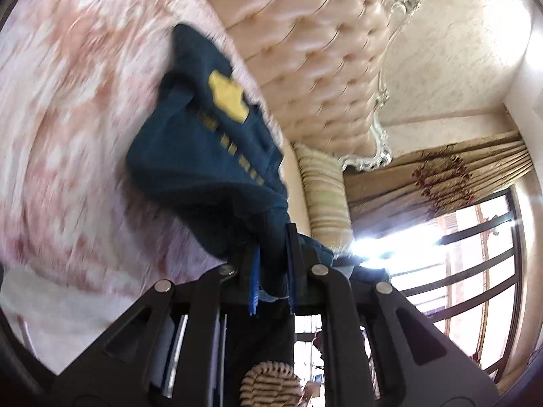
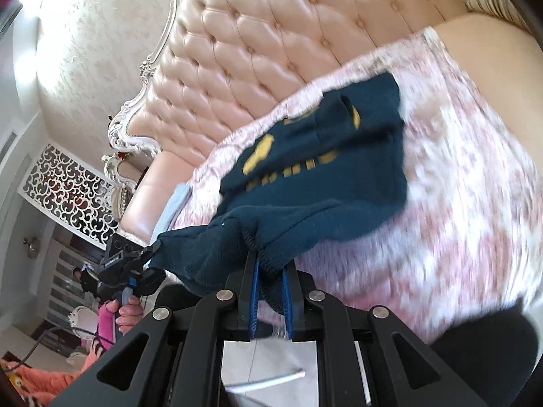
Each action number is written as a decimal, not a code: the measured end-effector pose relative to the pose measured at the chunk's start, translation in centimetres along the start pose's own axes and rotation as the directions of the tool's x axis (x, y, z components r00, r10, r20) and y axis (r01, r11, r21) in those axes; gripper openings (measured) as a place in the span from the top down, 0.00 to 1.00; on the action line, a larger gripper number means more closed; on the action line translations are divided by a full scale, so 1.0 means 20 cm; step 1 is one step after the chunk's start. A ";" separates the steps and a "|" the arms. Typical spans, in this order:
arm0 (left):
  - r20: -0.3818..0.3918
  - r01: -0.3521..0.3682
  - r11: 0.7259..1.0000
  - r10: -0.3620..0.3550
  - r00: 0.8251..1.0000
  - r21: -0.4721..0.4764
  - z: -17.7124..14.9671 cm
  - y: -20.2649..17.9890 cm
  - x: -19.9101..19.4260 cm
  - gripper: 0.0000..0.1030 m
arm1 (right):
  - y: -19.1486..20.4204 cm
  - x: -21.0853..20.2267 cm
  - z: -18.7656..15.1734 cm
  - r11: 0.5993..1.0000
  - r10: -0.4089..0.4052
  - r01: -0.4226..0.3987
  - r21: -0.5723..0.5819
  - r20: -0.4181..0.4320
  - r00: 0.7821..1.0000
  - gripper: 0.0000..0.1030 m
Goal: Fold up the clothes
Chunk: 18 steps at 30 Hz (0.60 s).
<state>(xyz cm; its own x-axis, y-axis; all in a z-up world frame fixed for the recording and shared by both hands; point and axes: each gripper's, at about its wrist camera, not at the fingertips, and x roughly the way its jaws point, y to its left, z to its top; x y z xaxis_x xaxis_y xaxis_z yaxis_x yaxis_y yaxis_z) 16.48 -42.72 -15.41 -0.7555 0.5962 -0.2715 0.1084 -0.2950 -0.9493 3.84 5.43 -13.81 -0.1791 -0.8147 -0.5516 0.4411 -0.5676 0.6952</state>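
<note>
While my left claw [image 1: 273,247] is pinched shut on one edge of the blue shirt [image 1: 203,156], my right claw [image 2: 271,271] is pinched shut on its ribbed hem. I see the shirt hanging between them, its far part lying on the pink bed [image 2: 458,186]. Behind it stands the tufted headboard [image 2: 237,68], and a window [image 1: 475,254] is at the side.

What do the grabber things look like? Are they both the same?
Yes, they match. The left gripper and the right gripper are chunky black plastic frames with round silver bolts and thin blue strips lining their fingers. The right view shows the left one from outside, with a blue handle.
</note>
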 end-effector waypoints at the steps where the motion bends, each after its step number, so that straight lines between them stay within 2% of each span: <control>1: 0.009 -0.004 1.000 0.003 1.000 0.005 0.05 -0.02 0.02 0.86 | 0.01 0.01 0.05 1.000 -0.002 0.002 -0.003 0.008 1.000 0.88; 4: 0.027 -0.005 1.000 0.004 1.000 0.021 0.22 -0.09 0.10 0.86 | 0.01 0.00 0.18 1.000 -0.014 0.014 0.017 0.043 0.999 0.88; 9: 0.038 -0.012 0.999 0.011 0.999 0.030 0.46 -0.15 0.18 0.86 | -0.03 0.14 0.44 0.995 0.007 -0.017 0.102 0.099 0.995 0.88; 14: 0.028 -0.057 0.998 0.058 0.998 -0.030 0.67 -0.09 0.27 0.86 | -0.10 0.35 0.63 0.987 -0.015 0.000 0.161 0.087 0.996 0.88; 18: 0.012 -0.123 0.988 0.124 0.992 -0.089 0.80 0.01 0.40 0.86 | -0.24 0.52 0.75 0.969 -0.046 0.031 0.244 0.056 0.997 0.88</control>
<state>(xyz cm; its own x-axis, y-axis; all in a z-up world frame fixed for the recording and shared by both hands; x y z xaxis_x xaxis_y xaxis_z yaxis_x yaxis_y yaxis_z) 0.07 -49.93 -15.29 -0.7441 0.5456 -0.3855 0.2576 -0.2982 -0.9191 -13.27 -2.06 -15.91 -0.2478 -0.7929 -0.5567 0.2074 -0.6047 0.7690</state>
